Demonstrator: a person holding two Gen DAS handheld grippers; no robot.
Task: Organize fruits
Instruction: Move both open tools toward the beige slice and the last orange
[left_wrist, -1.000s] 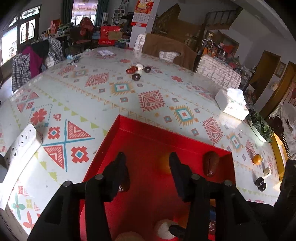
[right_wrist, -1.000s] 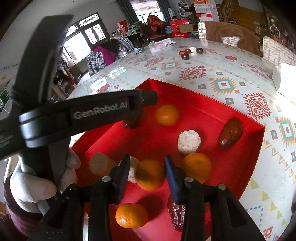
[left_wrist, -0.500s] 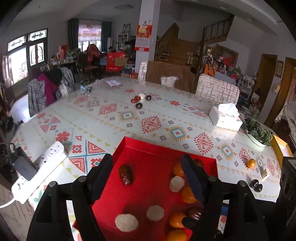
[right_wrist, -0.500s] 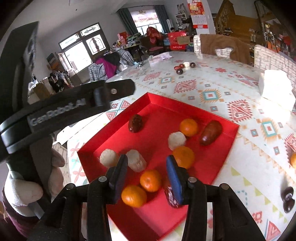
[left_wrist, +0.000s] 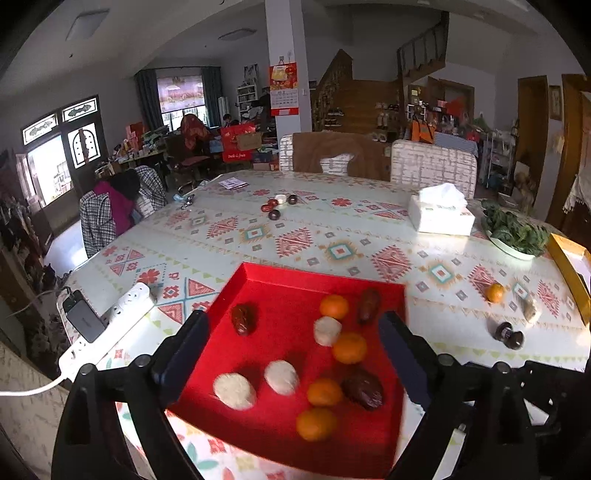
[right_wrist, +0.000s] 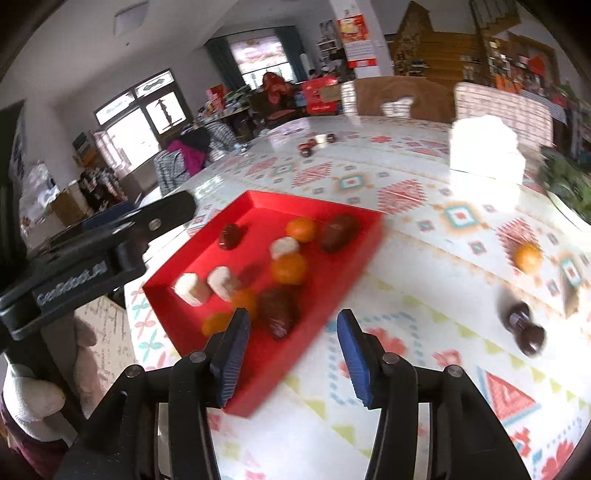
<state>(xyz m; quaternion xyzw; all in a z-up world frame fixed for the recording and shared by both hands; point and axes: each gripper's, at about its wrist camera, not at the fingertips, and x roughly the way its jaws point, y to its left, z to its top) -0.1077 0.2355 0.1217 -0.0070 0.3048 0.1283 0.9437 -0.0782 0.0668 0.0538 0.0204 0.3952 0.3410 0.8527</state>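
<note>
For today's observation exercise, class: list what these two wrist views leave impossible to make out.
- Left wrist view: the red tray's near corners are hidden behind the left gripper.
- Right wrist view: motion blur smears the dark items right of the tray; what they are is unclear.
- Left wrist view: the calendar print is too small to read.

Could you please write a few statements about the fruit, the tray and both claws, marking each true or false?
1. Both claws hold nothing. True: the left claw and right claw are open and empty.
2. One orange lies on the table outside the red tray. True.
3. The tray holds six oranges. False: four.
4. The tissue box sits inside the tray. False: it stands on the table beyond it.
</note>
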